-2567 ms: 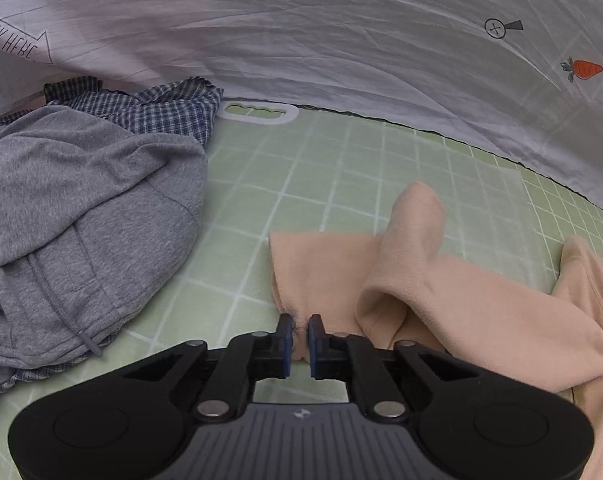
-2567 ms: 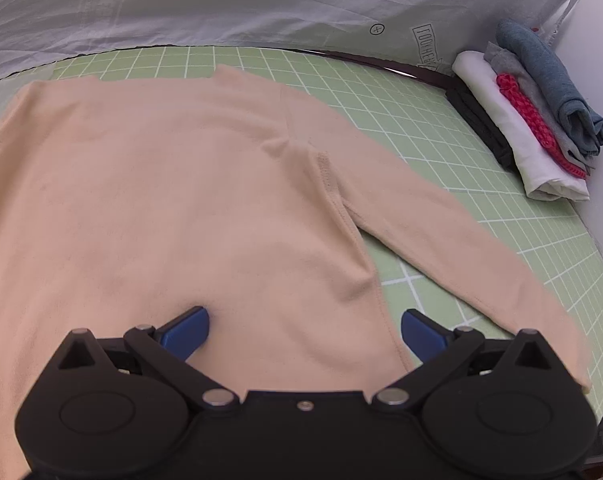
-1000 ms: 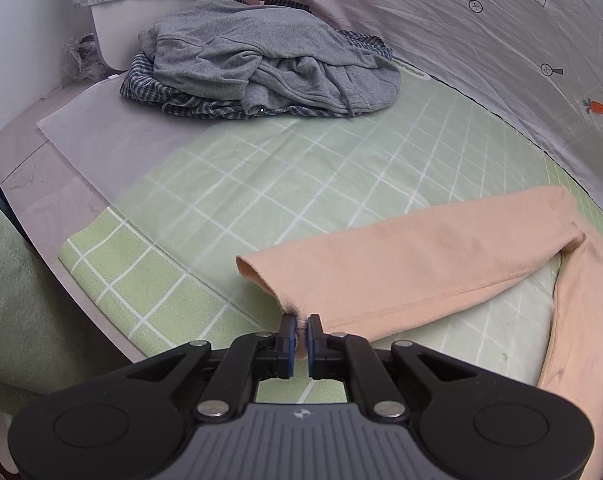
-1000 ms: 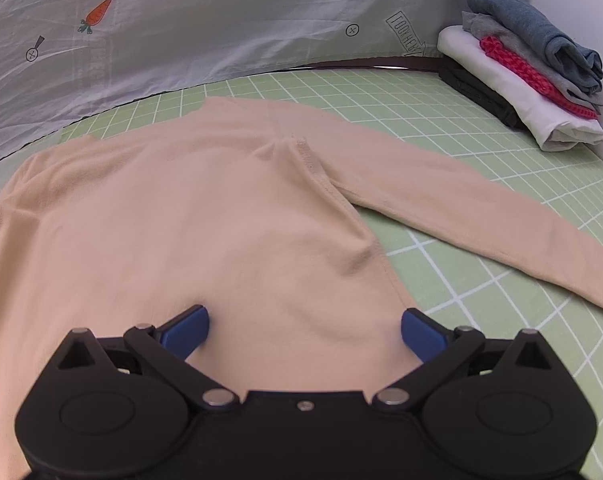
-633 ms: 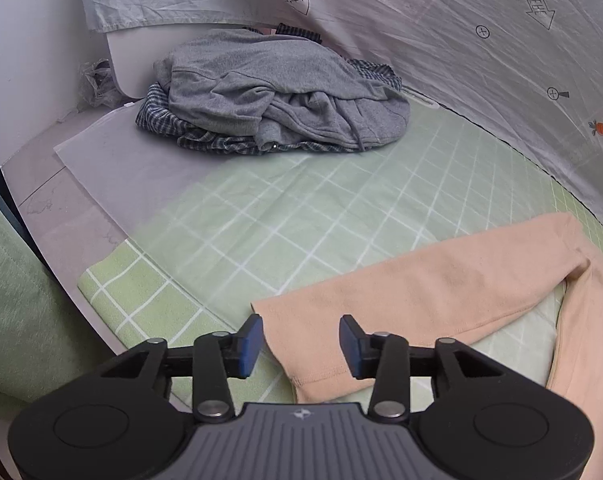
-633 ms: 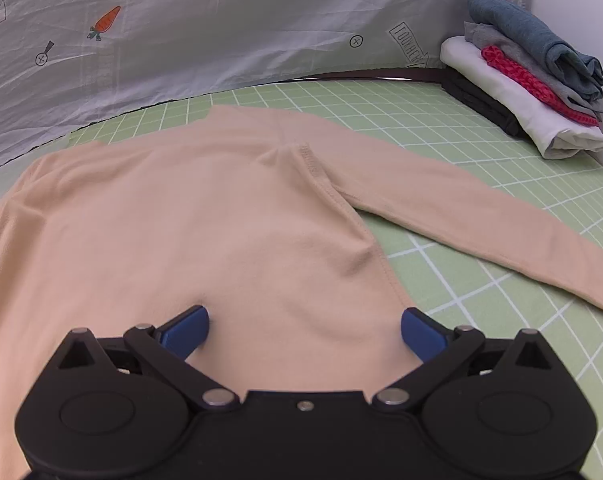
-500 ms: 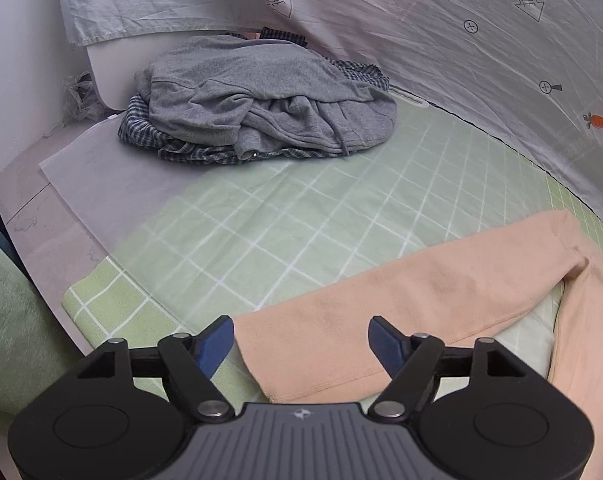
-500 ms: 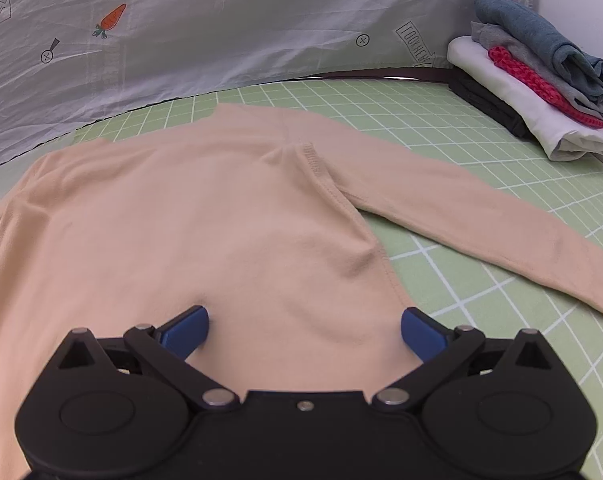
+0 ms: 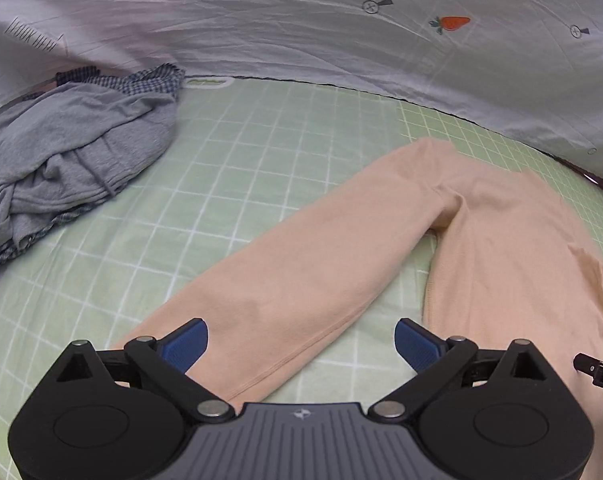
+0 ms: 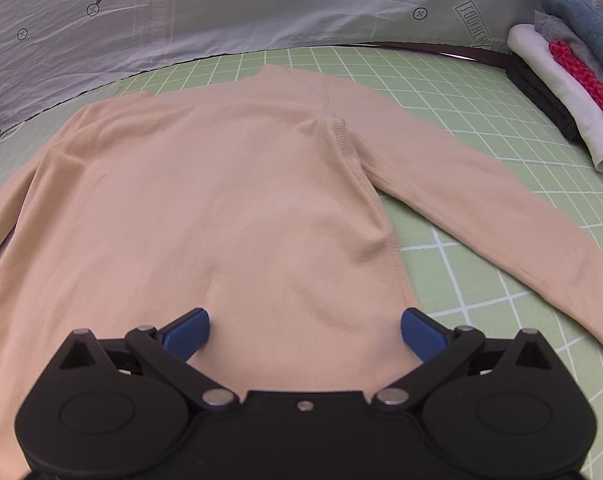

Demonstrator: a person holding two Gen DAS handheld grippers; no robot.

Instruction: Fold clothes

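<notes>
In the left wrist view we see a heap of grey clothes (image 9: pixel 73 152) at the left edge, lying on a checked blue garment (image 9: pixel 141 78), all on the green grid mat (image 9: pixel 261 152). A white printed sheet (image 9: pixel 301 20) fills the top of the frame. Moving right, the peach long-sleeved top (image 9: pixel 501 240) lies flat on the mat, one sleeve (image 9: pixel 301 280) running from the centre down to the lower left. Our left gripper (image 9: pixel 301 340) sits at the bottom centre, its jaws opening wide; the sleeve lies between the blue pads (image 9: pixel 183 344) but neither pad presses on it.

In the right wrist view the top's body (image 10: pixel 221 200) fills the left and centre, and the other sleeve (image 10: pixel 501 216) stretches to the right edge. At the upper right stands a stack of folded clothes (image 10: pixel 561 80). Our right gripper (image 10: pixel 305 332) at the bottom centre stands wide open over the top's lower part, gripping nothing.
</notes>
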